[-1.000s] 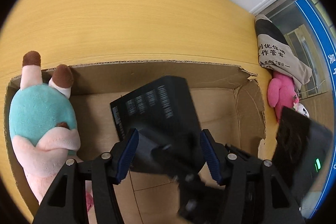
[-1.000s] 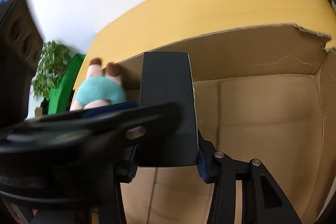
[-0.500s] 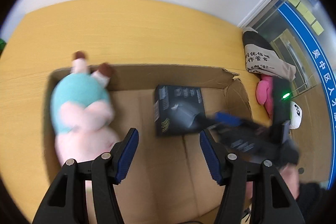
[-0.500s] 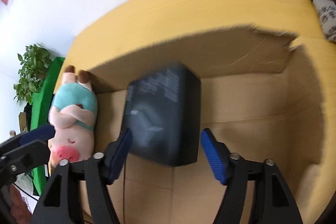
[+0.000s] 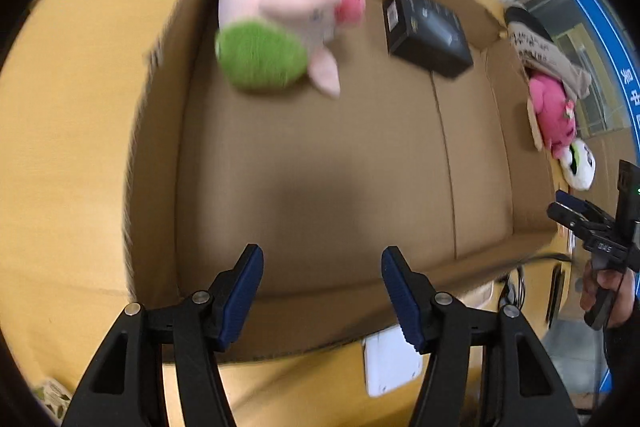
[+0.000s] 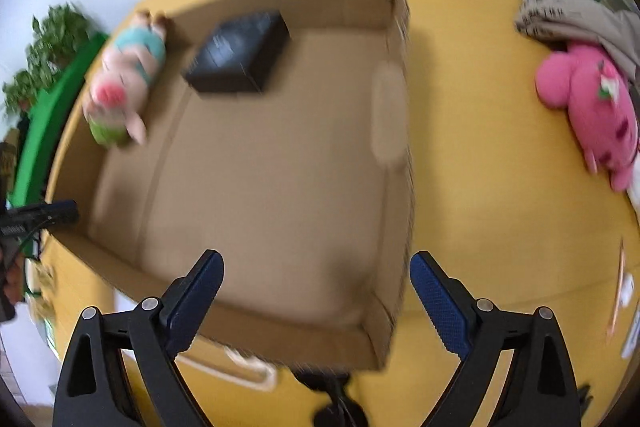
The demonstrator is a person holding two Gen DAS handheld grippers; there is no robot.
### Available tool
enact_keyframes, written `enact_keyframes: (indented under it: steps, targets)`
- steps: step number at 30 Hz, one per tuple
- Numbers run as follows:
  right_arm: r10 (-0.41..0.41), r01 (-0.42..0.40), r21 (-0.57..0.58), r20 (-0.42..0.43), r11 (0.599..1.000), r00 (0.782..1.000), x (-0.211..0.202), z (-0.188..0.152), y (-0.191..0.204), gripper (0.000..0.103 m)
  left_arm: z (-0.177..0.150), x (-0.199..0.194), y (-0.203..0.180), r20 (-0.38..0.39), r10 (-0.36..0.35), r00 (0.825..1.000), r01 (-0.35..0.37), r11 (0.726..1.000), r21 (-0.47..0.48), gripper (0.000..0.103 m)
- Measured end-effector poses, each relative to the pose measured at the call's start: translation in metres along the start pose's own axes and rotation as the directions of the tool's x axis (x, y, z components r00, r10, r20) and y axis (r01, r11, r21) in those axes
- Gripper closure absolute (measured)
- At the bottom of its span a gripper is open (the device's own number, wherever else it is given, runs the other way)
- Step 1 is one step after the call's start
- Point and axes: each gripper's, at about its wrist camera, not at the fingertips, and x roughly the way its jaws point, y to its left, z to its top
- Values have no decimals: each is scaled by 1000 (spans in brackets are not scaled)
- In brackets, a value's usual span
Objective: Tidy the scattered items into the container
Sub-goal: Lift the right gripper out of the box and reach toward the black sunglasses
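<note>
Already the cardboard box (image 6: 276,163) on the yellow table (image 6: 480,195) holds two items against its far wall, the pig plush (image 5: 280,3) tucked in the left corner and the black carton (image 5: 426,27) lying flat beside it, which leaves most of the floor bare, presumably for what is to come. Outside, well to the right of the box, the pink plush (image 6: 592,107) and a folded printed cloth bag (image 6: 576,15) lie on the table, likely the next pickups. Smallest, the right gripper (image 6: 316,289) is spreading its jaws with nothing between them, and the left gripper (image 5: 322,291) hangs half-spread and empty above the near wall.
</note>
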Motion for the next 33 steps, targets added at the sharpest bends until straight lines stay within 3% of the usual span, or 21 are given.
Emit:
enact_keyframes:
  steps: [4,8,10,12,14,16,18,21,23,33]
  targets:
    - [-50,53,35,-76,998,996,21,-20,-19,8,-17,7,-13,-26,38,999,-37,998,43,45]
    - [-21,30,99,-86,995,996,23,-32,-40,8,-29,5,-17,-29,28,999,-28,999,18,47]
    - [-55,58,40,-63,998,996,10,-30,-31,11,-32,-2,-25,6,72,997,-73,997,17,49]
    - [-44,44,-25,15,999,999,-23,-22,-14,12,-28,-28,-42,100,104,990,-109,993,42,48]
    - [-47,56,-83,103,995,994,-59,-14,4,10,-25,-62,-65,209,130,969,-150,986,80,47]
    - [-30,53,-126,183,991,983,-95,-8,23,7,-23,-102,-96,321,145,936,-190,975,114,45]
    - [5,39,-162,263,986,965,-133,-4,44,3,-25,-137,-124,412,144,900,-214,968,130,27]
    - [18,50,-189,343,981,939,-174,-8,69,0,-35,-180,-162,519,135,844,-241,960,142,23]
    - [36,35,-183,370,983,928,-194,-16,76,0,-42,-197,-179,539,122,833,-233,962,142,23]
    - [54,23,-167,441,986,896,-250,-59,82,0,-93,-229,-226,569,56,820,-174,972,156,23]
